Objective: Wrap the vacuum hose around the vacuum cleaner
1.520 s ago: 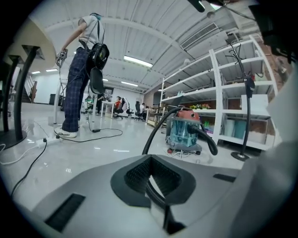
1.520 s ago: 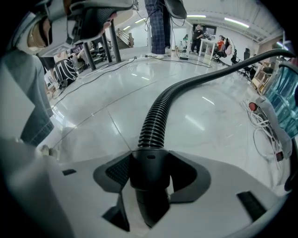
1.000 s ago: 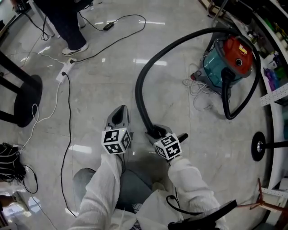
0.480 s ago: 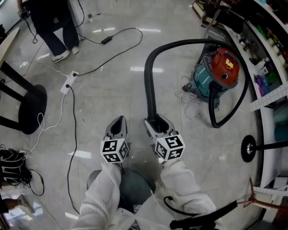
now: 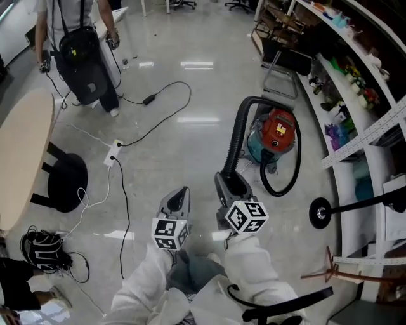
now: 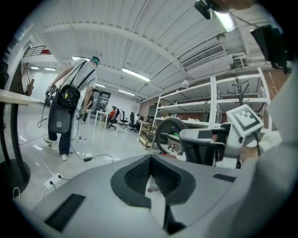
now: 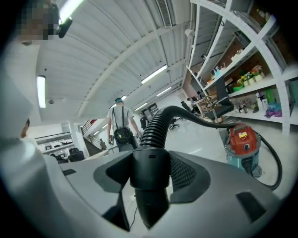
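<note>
- The vacuum hose is held by its free end. The right claw has its jaws closed on the smooth black cuff, and the ribbed part runs straight out ahead of it. Grabbing the stiff cuff instead of the ribs makes sense to me. It shouldn't squash or slip, and you can steer the whole hose from there.
- From that claw the hose climbs up and forward and bends over to the right. It passes behind the vacuum cleaner, swings round its far right side, then comes back into the front. So it's one big loose loop standing off the body, not hugging it. I'd say the actual wrapping has barely begun.
- The vacuum cleaner stands on the floor ahead and to the right of the right claw, near it but not touching. The cuff is held up off the floor, probably so the slack can be led round the canister.
- The left claw is just beside the right one, on its left and clear of the hose. Its jaws are together on nothing. My guess is it's free to help guide the loop.
- Further out, a power strip lies ahead-left of both claws, with cables trailing over the floor. They're well apart from the hose.
- A person with a black backpack stands far ahead-left.
- Shelving runs along the right, beyond the vacuum cleaner.
</note>
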`<state>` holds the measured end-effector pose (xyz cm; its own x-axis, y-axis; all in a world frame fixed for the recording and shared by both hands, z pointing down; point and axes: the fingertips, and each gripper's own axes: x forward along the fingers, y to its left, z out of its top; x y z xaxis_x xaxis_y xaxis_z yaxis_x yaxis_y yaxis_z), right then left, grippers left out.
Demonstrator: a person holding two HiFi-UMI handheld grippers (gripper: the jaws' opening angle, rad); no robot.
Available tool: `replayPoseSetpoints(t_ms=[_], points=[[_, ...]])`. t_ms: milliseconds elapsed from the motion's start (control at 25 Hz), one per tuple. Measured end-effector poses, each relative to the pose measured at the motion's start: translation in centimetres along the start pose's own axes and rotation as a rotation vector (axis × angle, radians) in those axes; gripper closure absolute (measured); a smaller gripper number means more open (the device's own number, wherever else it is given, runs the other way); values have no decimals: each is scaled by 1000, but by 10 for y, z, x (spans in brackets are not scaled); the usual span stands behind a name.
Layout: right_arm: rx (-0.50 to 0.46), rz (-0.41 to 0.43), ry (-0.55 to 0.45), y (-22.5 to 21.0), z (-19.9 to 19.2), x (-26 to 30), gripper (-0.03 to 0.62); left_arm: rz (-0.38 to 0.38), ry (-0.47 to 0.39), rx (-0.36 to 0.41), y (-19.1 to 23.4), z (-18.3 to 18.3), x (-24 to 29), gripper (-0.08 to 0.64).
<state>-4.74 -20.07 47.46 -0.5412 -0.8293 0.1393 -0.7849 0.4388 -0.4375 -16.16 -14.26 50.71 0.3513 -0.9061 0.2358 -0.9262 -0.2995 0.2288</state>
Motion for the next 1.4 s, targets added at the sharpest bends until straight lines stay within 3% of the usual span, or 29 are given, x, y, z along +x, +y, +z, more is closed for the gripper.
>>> replayPoseSetpoints(t_ms=[160,280,440,640,960,1200,1400], points=[[44,-82,-46,4,95,-25,360,-81,-33,9,-44,102,-17,561],[58,-125,-99,-4,148,-42,360,-122,-55,30,-71,149,-10,561],[51,-156,-128,-22,183,-49,359,-130,-45,78,-99,181,33,561],[36,-159,-156,-52,230,-32,360,-160,-70,81,-136,218,97,561],[-7,-135,-272,-121,383,-2,359,-232,-179,129,-202,323,211,561],[-49,-113,-363,-138,474,-8,359,-287,-258,124,-246,384,260,561],[-88,-153,-416,-165,525,-15,359,-349,-271,117,-275,402,294,561]])
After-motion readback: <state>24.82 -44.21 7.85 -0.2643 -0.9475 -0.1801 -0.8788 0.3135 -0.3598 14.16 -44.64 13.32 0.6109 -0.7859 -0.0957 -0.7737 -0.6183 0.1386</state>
